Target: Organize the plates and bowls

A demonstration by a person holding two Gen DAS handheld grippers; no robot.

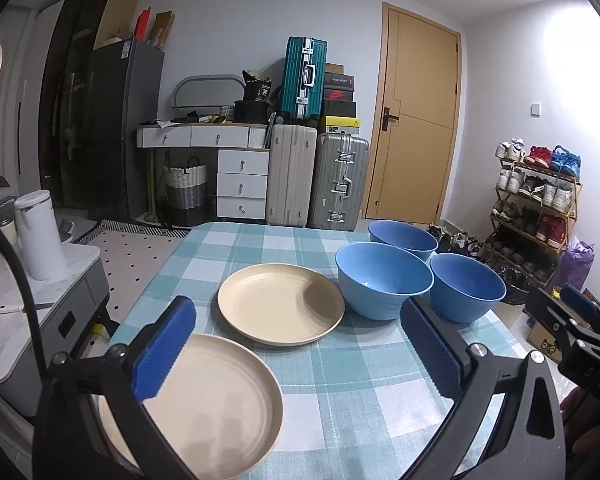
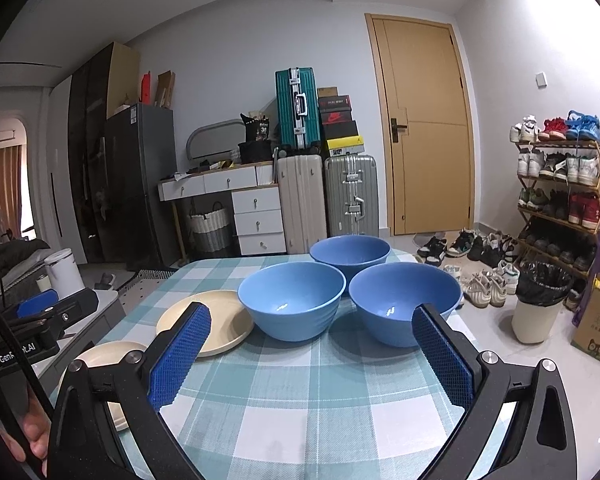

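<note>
Two cream plates lie on the checked tablecloth (image 1: 340, 380): a near plate (image 1: 220, 404) at the front left corner and a far plate (image 1: 281, 304) behind it. Three blue bowls stand to the right: a middle bowl (image 1: 382, 280), a back bowl (image 1: 402, 238) and a right bowl (image 1: 466, 286). My left gripper (image 1: 296, 320) is open above the near plate, nothing between its fingers. My right gripper (image 2: 312, 336) is open in front of the middle bowl (image 2: 292, 304) and right bowl (image 2: 404, 304), holding nothing. The left gripper (image 2: 56, 312) shows at the left edge of the right wrist view.
A white kettle (image 1: 40, 236) stands on a side cabinet left of the table. Suitcases (image 1: 318, 180), drawers and a door stand behind. A shoe rack (image 2: 560, 192), a white bin (image 2: 536, 308) and loose shoes are on the floor to the right.
</note>
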